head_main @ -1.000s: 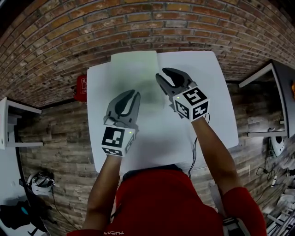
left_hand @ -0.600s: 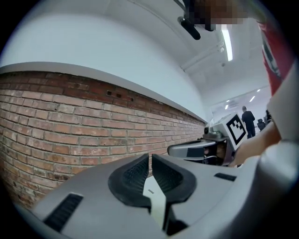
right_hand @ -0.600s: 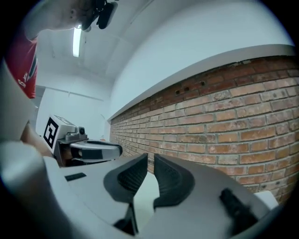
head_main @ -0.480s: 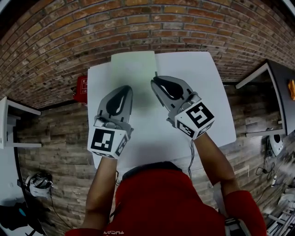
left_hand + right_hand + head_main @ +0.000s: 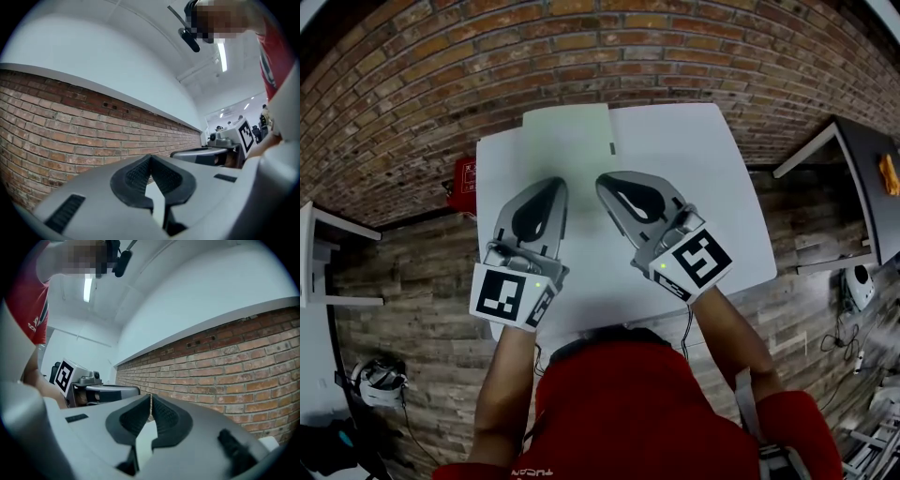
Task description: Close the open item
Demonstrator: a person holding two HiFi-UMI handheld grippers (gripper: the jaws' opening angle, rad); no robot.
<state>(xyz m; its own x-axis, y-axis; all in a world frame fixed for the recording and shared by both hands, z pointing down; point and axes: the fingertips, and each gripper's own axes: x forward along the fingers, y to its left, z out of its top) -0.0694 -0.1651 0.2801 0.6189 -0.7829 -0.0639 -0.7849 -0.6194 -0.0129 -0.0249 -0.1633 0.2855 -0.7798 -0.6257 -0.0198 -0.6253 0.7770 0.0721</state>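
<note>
Pale green flat rectangular folder-like item (image 5: pixel 568 141) lies at 12 o'clock edge of white tabletop (image 5: pixel 703 187). Flat, no raised cover visible, so looks already closed.

Left claw (image 5: pixel 549 184) at 7 o'clock of item: jaws pressed together, nothing between.

Right claw (image 5: pixel 606 180) at 5 o'clock of item: jaws all but touching, thin slit only, empty.

Both claws apart from item, side by side near person's body, tips pointing toward brick wall (image 5: pixel 581 47). Reads as neutral rest pose, claws parked clear so item stays undisturbed. Likely nothing left to do.
</note>
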